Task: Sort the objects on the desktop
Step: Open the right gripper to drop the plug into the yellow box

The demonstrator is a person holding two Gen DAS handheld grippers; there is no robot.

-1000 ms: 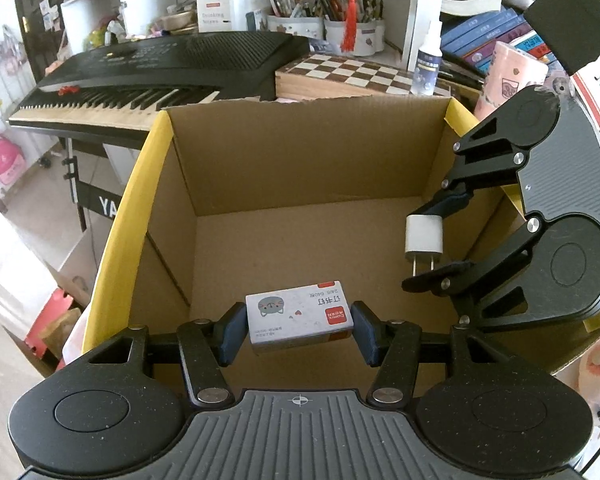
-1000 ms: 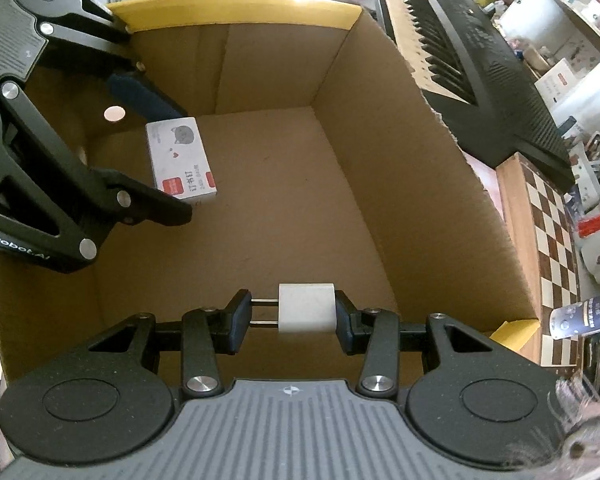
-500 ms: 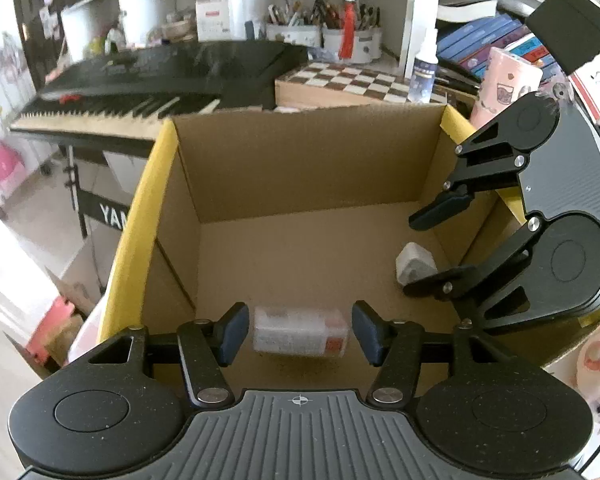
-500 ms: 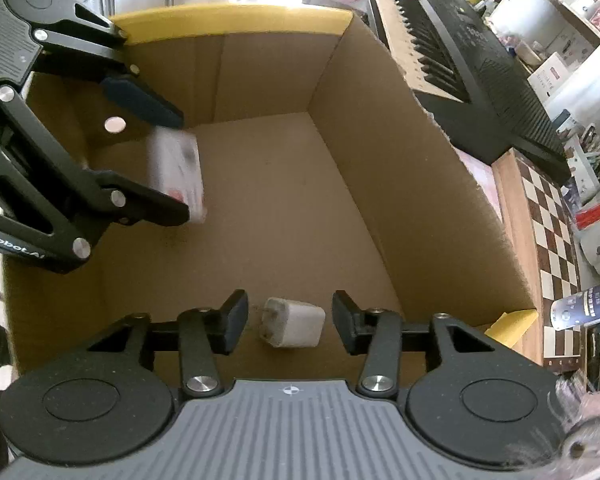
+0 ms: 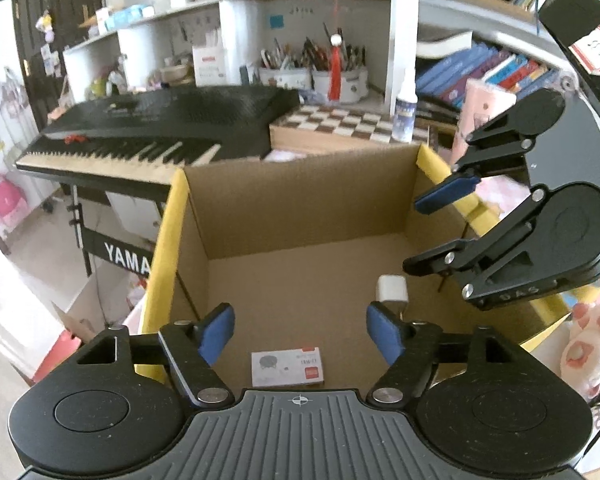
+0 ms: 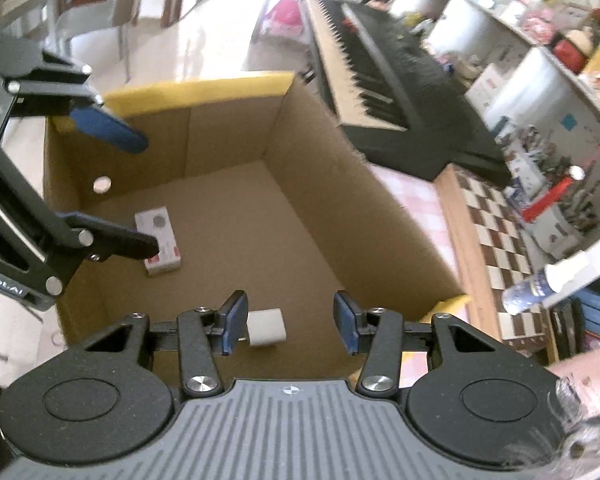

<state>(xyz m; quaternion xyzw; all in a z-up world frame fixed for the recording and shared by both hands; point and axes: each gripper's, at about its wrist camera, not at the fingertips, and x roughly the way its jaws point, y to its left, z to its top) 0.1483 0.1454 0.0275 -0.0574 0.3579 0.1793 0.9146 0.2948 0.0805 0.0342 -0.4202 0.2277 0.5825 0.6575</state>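
Observation:
A small white staple box (image 5: 287,367) with a red label lies flat on the floor of the open cardboard box (image 5: 300,200); it also shows in the right wrist view (image 6: 158,240). A white plug charger (image 5: 391,289) lies on the box floor too, and shows in the right wrist view (image 6: 266,327). My left gripper (image 5: 300,334) is open and empty, high above the staple box. My right gripper (image 6: 287,322) is open and empty, above the charger. Each gripper shows in the other's view, the right one in the left wrist view (image 5: 436,228) and the left one in the right wrist view (image 6: 128,192).
The cardboard box has yellow tape on its rims (image 5: 166,248). A black keyboard (image 5: 160,128) stands behind it, with a chessboard (image 5: 348,124), a spray bottle (image 5: 405,108), pen pots and books on shelves. A pink soft toy (image 5: 588,344) lies at the right.
Both grippers opened and dropped their loads: the staple box and the charger fell to the box floor. Both grippers have since risen and drawn back from the box.

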